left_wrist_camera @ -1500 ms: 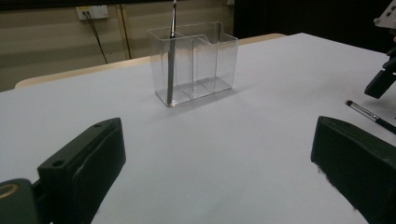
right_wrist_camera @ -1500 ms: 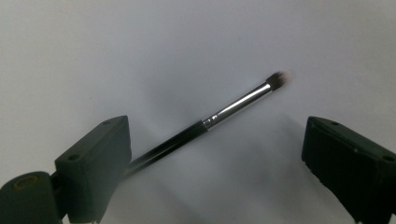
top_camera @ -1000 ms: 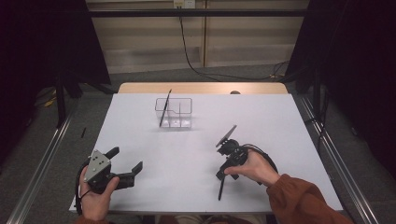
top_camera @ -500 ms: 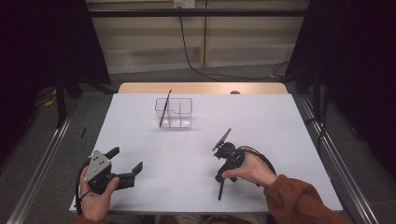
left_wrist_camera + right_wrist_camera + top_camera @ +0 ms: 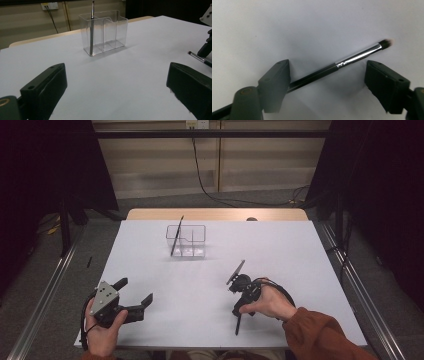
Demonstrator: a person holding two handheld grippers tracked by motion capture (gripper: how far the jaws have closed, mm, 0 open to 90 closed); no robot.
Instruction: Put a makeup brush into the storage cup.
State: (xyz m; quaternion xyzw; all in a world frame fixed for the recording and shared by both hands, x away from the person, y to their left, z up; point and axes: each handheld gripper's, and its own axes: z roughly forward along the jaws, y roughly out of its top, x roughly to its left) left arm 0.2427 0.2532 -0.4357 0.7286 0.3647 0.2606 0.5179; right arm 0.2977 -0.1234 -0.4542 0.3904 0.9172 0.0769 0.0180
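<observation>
A slim black makeup brush (image 5: 352, 58) with a silver ferrule lies on the white table, its handle end poking out below the hand (image 5: 238, 322). My right gripper (image 5: 327, 68) points down over it, and its jaws have just been closing. The brush lies between them, with the right pad still apart from it. In the high view this gripper (image 5: 240, 309) sits under the person's right hand. My left gripper (image 5: 134, 291) rests open near the table's front left, nothing between its jaws (image 5: 115, 95). A clear compartment holder (image 5: 192, 240) holds another dark brush (image 5: 176, 237) leaning upright.
The white table (image 5: 300, 250) has a wooden strip along its far edge. Metal rails run along both sides of it on the floor. The clear holder (image 5: 110, 32) stands ahead of the left gripper, and the right gripper (image 5: 206, 47) shows at that view's right edge.
The right gripper has shifted slightly left and toward the person over the lying brush. The left gripper has stayed where it was.
</observation>
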